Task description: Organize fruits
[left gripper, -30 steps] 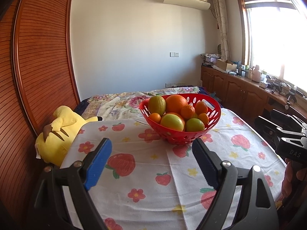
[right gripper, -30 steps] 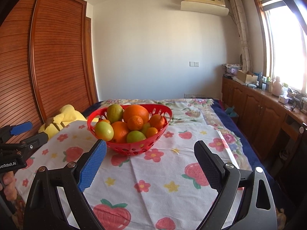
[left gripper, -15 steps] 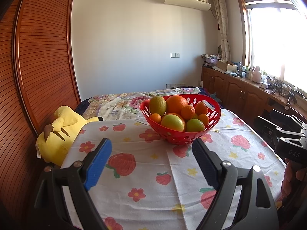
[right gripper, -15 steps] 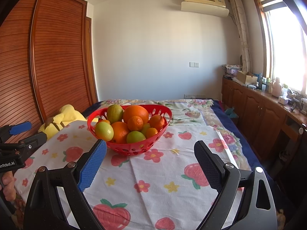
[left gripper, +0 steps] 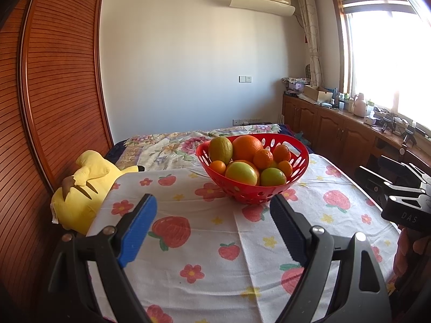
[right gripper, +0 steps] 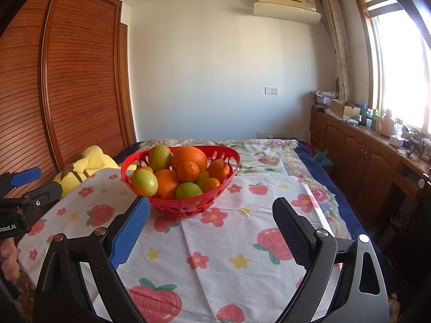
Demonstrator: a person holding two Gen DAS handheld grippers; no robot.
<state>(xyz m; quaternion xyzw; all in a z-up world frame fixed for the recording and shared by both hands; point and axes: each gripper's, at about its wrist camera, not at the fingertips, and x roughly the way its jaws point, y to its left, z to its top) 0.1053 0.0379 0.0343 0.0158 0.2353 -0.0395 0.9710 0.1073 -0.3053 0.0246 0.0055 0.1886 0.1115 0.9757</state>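
Note:
A red perforated basket stands on a strawberry-print cloth, piled with several oranges and green-yellow fruits. A large orange tops the pile. In the right wrist view the basket sits ahead and left of centre, its large orange on top. My left gripper is open and empty, held short of the basket. My right gripper is open and empty, also short of the basket. Each gripper shows at the edge of the other's view.
A yellow plush toy lies at the cloth's left edge against a wooden slatted wardrobe. A floral bedspread lies behind the basket. Wooden cabinets with clutter run along the right wall under the window.
Nothing has visibly changed beyond a very slight camera drift; both grippers stay open and the basket has not moved.

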